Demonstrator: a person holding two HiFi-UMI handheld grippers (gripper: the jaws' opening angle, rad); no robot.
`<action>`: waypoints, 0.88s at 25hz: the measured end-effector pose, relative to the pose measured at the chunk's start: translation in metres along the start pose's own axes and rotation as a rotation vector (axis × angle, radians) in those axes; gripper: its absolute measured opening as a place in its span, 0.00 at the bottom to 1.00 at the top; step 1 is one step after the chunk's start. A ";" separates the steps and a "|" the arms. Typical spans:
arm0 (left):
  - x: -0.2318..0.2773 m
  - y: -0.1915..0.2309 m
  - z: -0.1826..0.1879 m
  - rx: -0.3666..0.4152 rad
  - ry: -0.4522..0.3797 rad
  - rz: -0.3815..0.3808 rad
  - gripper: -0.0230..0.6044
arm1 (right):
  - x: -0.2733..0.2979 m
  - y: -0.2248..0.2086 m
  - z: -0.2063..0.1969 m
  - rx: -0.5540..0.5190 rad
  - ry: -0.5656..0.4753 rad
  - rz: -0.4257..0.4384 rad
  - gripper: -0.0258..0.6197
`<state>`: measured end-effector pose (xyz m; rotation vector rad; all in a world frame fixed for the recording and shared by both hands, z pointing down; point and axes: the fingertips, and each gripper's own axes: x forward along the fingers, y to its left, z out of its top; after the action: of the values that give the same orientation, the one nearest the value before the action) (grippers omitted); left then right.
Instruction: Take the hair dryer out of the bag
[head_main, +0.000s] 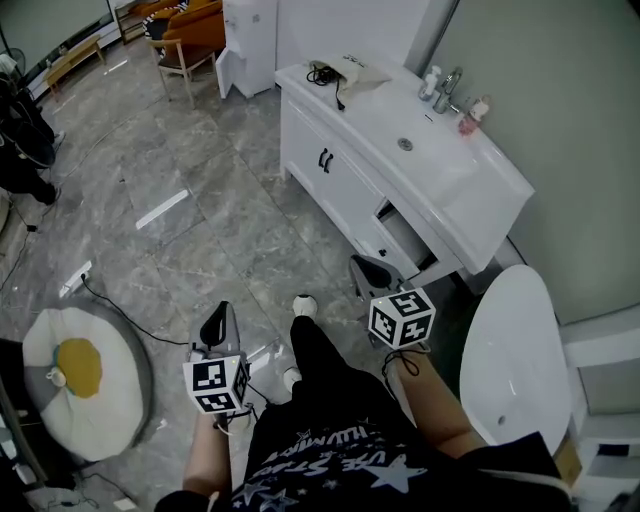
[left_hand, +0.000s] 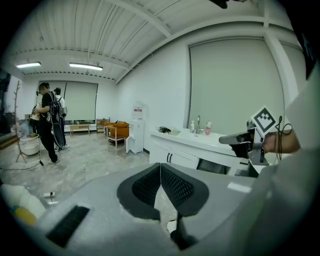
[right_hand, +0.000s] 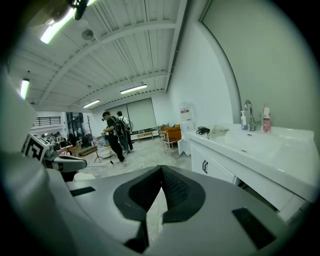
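A pale cloth bag (head_main: 352, 70) lies at the far end of the white vanity counter (head_main: 440, 170), with a black hair dryer and its cord (head_main: 323, 75) showing at the bag's left side. The bag (left_hand: 171, 131) looks small and distant in the left gripper view, as do the bag (right_hand: 220, 131) and the dryer (right_hand: 202, 130) in the right gripper view. My left gripper (head_main: 221, 312) and right gripper (head_main: 360, 265) are held in front of the person's legs, well short of the counter's far end. Both are shut with nothing between the jaws.
A sink with a faucet (head_main: 447, 88) and bottles (head_main: 470, 115) occupies the counter. A drawer (head_main: 405, 240) stands open below it. A toilet (head_main: 515, 355) is at the right and an egg-shaped cushion (head_main: 75, 375) at the left. People (left_hand: 49, 120) stand far back.
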<state>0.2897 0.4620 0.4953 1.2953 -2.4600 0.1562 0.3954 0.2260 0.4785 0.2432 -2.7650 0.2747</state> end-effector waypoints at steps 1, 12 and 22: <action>0.001 0.001 0.001 -0.005 -0.001 -0.001 0.07 | 0.000 0.000 0.002 -0.002 -0.003 -0.001 0.04; 0.028 0.016 0.033 -0.032 -0.051 -0.040 0.09 | 0.024 -0.009 0.049 0.033 -0.114 0.007 0.06; 0.123 0.051 0.068 -0.027 -0.059 -0.050 0.58 | 0.123 -0.053 0.071 0.165 -0.063 0.062 0.41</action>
<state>0.1666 0.3785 0.4792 1.3670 -2.4677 0.0728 0.2696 0.1426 0.4652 0.2114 -2.8175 0.5214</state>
